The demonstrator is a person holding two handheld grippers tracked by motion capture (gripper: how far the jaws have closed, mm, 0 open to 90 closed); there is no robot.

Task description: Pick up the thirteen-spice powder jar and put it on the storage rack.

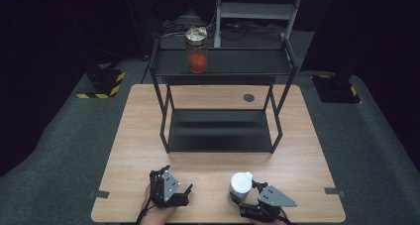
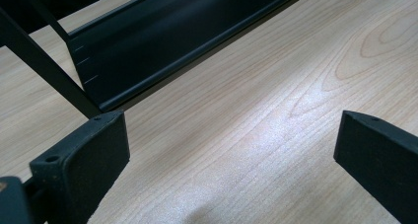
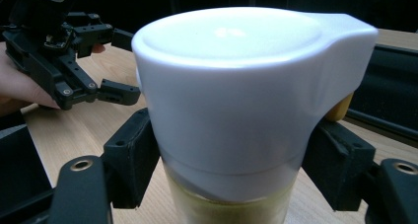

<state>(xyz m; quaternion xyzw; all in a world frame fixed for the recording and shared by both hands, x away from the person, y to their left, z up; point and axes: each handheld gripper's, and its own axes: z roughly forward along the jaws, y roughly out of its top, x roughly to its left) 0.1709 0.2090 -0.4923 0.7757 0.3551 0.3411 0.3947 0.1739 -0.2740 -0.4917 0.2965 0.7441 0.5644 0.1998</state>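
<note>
In the high view, a small clear jar with a wide white plastic cap (image 1: 241,185) stands upright on the pale wooden table (image 1: 307,155), low and right of centre in the frame, with the right gripper (image 1: 249,191) closed around its lower right side; the left gripper (image 1: 178,178) sits at lower left, well apart from the jar, jaws spread over bare wood. Behind them, at mid frame, stands a black metal two-tier shelf (image 1: 223,131), and on its top tier, upper centre, a tall glass jar with a metal lid and orange contents (image 1: 196,50). In the left gripper view the two black jaws stand wide open with nothing but table grain between them, the shelf's lower tray (image 2: 162,41) crossing the upper left. In the right gripper view the white cap (image 3: 236,86) looms across the middle, and the black pads (image 3: 133,155) press on either side just below it, on the clear wall holding yellowish contents, so the jar is gripped. The jar is probably rigid, smooth and slippery, light to moderate in weight, and breakable if it is glass; holding just under the cap's overhang looks sensible, since the rim would catch a slipping grip
</note>
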